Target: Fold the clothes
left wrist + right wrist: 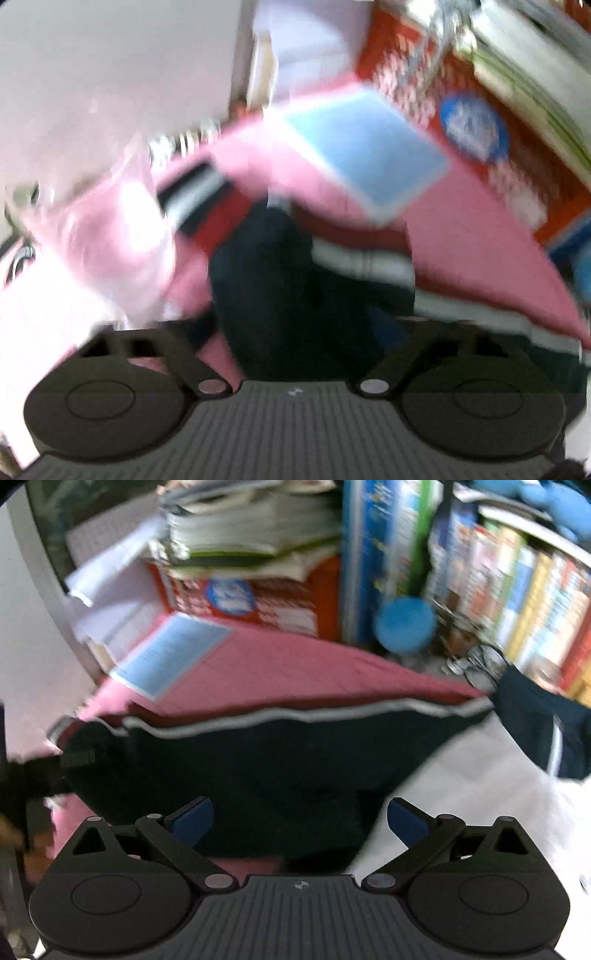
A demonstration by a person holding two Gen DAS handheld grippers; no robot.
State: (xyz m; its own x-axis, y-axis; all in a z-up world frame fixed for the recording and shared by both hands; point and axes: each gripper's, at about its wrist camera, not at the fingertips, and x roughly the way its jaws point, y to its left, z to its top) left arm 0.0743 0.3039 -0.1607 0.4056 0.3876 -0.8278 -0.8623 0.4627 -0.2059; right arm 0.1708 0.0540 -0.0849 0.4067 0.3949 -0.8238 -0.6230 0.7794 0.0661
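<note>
A dark navy garment [258, 768] with a white and red striped edge lies across a pink cover [295, 672]. Its far right part [543, 727] hangs over a white surface. My right gripper [299, 821] hovers just above the garment's near edge, open, with both blue pads [192, 821] bare. In the blurred left wrist view the same garment [280, 295] bunches up between the spread arms of my left gripper [295, 332], which stands open. The cloth hides its fingertips. A dark shape at the garment's left end [40, 775] looks like the left gripper.
A light blue booklet [170, 657] lies on the pink cover. Behind it stand a red box [251, 602] under a stack of books [240, 528], a blue round object [404, 624], glasses [484, 664] and a shelf of books [517, 590]. White cloth [461, 794] spreads to the right.
</note>
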